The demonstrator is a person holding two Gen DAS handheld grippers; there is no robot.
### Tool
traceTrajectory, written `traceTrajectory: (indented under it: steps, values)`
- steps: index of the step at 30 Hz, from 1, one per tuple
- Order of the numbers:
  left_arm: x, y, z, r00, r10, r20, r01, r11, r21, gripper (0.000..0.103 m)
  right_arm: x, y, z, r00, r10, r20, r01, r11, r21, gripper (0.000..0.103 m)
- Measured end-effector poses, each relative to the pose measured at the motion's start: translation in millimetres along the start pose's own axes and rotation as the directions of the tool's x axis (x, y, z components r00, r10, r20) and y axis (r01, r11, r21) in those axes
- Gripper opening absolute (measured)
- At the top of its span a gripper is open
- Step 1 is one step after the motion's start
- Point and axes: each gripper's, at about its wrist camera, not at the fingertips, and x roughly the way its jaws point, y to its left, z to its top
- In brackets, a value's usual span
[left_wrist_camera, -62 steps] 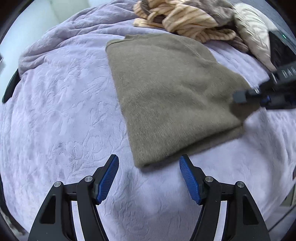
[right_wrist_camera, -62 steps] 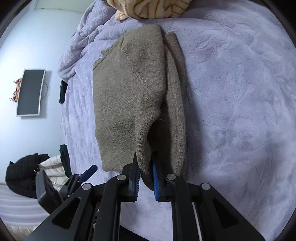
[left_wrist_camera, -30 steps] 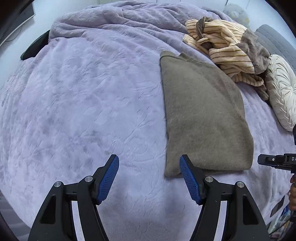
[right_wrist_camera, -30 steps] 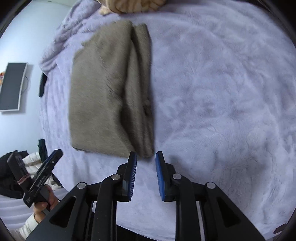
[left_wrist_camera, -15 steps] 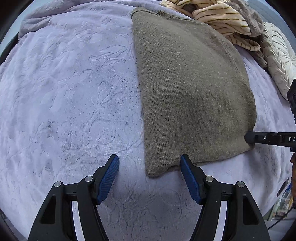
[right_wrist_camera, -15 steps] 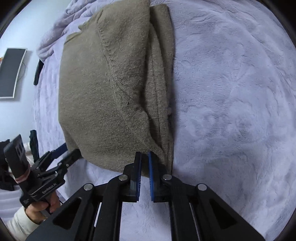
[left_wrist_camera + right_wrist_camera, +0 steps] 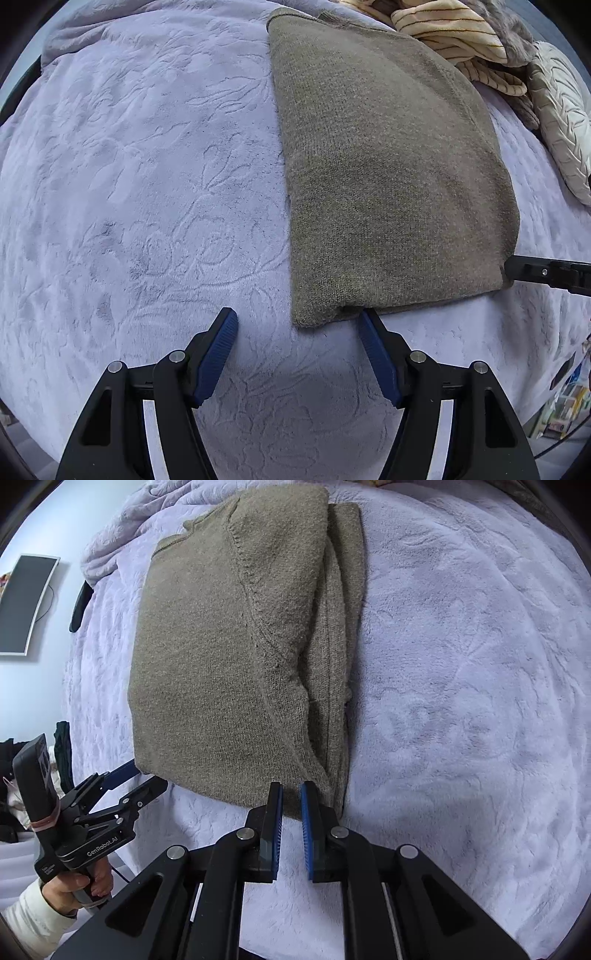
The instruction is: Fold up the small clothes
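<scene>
Olive knit sweater (image 7: 221,657), already folded lengthwise w/ sleeve tucked along its right side, is lying mid-bed on the lavender blanket (image 7: 147,184). Long axis is running from near edge toward the striped clothes pile (image 7: 450,33); collar at far end, hem nearest. Left gripper (image 7: 297,332) is gaping wide, straddling hem's left corner. Right gripper (image 7: 291,805) is narrowed to a slit at hem's right corner; can't tell if it's pinching cloth. Likely both setting up for a hem-to-collar fold.

Lighting soft, even, cool; I see no glare. Faint shadow under the left gripper (image 7: 297,326) on the lavender blanket (image 7: 147,206). Both views sharp at centre: sweater (image 7: 229,657) knit resolves. Heavy fisheye bowing, with dark vignette at the corners; rim detail smears.
</scene>
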Motion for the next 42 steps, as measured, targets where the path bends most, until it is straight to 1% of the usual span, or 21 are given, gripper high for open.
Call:
traceTrajectory:
  steps: [2,3,4,6,8,10,14,15,16,17,21,22,23,27,29,33,35,37,39,40,42]
  values:
    - [-2.7,1.1,0.5,1.000,0.007,0.003,-0.007,1.000,0.000,0.069,-5.2,-3.1,-3.2,1.000,-0.005,0.003,0.005,1.000,-0.004,0.016]
    - [0.4,-5.2,9.8,1.000,0.009,-0.001,-0.009,1.000,-0.001,0.069,-6.9,-3.3,-3.4,1.000,-0.008,0.005,0.008,1.000,-0.007,0.017]
    - [0.6,-4.7,11.5,1.000,0.006,-0.006,-0.006,1.000,-0.007,0.069,-8.3,-3.4,-3.5,1.000,-0.011,0.006,0.011,1.000,-0.010,0.019]
    - [3.4,-3.1,17.7,1.000,0.002,-0.015,-0.002,1.000,-0.018,0.069,-9.3,-3.4,-1.5,1.000,-0.025,0.008,0.025,1.000,-0.011,0.026]
    - [3.9,-3.4,20.4,1.000,0.015,-0.016,-0.015,1.000,-0.019,0.069,-12.3,-6.4,-2.0,0.999,-0.048,0.012,0.048,0.999,-0.008,0.041]
    - [4.2,-4.0,21.8,1.000,0.024,-0.017,-0.024,1.000,-0.016,0.069,-15.6,-10.0,-2.2,0.999,-0.043,0.020,0.043,0.999,0.003,0.044]
    - [5.3,-6.0,27.3,0.999,0.027,-0.017,-0.028,0.999,-0.021,0.071,-20.1,-16.4,-1.0,0.999,-0.044,0.029,0.044,0.999,0.012,0.044]
    - [5.4,-6.7,28.7,0.999,0.032,-0.018,-0.032,0.999,-0.023,0.075,-21.3,-17.5,-0.6,0.999,-0.044,0.031,0.044,0.999,0.015,0.044]
    - [7.0,-8.8,30.8,0.999,0.039,-0.019,-0.039,0.999,-0.025,0.092,-22.5,-18.7,-0.3,0.999,-0.043,0.032,0.043,0.999,0.018,0.044]
    - [7.8,-11.0,33.0,0.999,0.045,-0.013,-0.045,0.999,-0.026,0.096,-23.3,-19.1,0.3,0.999,-0.042,0.033,0.042,0.999,0.021,0.044]
    - [3.1,-15.2,41.6,0.999,0.045,0.000,-0.045,0.999,-0.019,0.096,-26.1,-21.3,2.5,0.999,-0.035,0.037,0.034,0.999,0.030,0.044]
    - [2.3,-14.8,44.1,0.999,0.038,0.000,-0.038,0.999,-0.022,0.096,-26.8,-21.5,3.8,0.999,-0.035,0.038,0.034,0.999,0.029,0.048]
    - [1.1,-14.2,46.6,1.000,0.030,0.001,-0.030,0.999,-0.027,0.096,-27.3,-21.4,5.3,0.999,-0.035,0.039,0.034,0.999,0.028,0.055]
    - [-4.6,-7.0,62.9,1.000,-0.001,0.017,0.002,0.999,-0.054,0.096,-33.6,-20.3,17.2,0.997,-0.033,0.064,0.032,0.999,0.020,0.062]
    - [-7.0,-2.1,72.5,1.000,-0.011,0.022,0.012,0.998,-0.062,0.096,-36.8,-21.9,26.0,0.996,-0.019,0.084,0.016,0.999,0.038,0.071]
    - [-9.0,3.4,82.4,0.999,-0.050,0.003,0.050,0.996,-0.068,0.096,-43.6,-32.4,47.1,0.992,0.031,0.124,-0.044,0.994,0.103,0.071]
    - [-15.1,7.6,78.2,0.997,-0.077,-0.004,0.077,0.995,-0.060,0.096,-47.3,-36.9,57.7,0.988,0.055,0.143,-0.074,0.989,0.132,0.071]
    - [-19.9,7.8,69.0,0.996,-0.083,-0.011,0.083,0.996,-0.030,0.096,-51.1,-39.8,65.0,0.985,0.067,0.160,-0.091,0.985,0.150,0.071]
    - [-24.9,9.0,61.3,0.998,-0.064,-0.010,0.064,0.998,-0.005,0.096,-53.3,-36.4,67.6,0.983,0.080,0.162,-0.103,0.985,0.137,0.071]
    - [-30.1,11.9,58.7,0.999,-0.052,0.005,0.052,0.999,-0.005,0.096,-53.4,-33.2,67.4,0.982,0.098,0.159,-0.118,0.985,0.122,0.071]
    - [-40.9,20.4,48.6,0.997,-0.063,0.044,0.065,0.997,-0.038,0.096,-53.2,-23.3,62.9,0.980,0.143,0.142,-0.155,0.985,0.079,0.071]
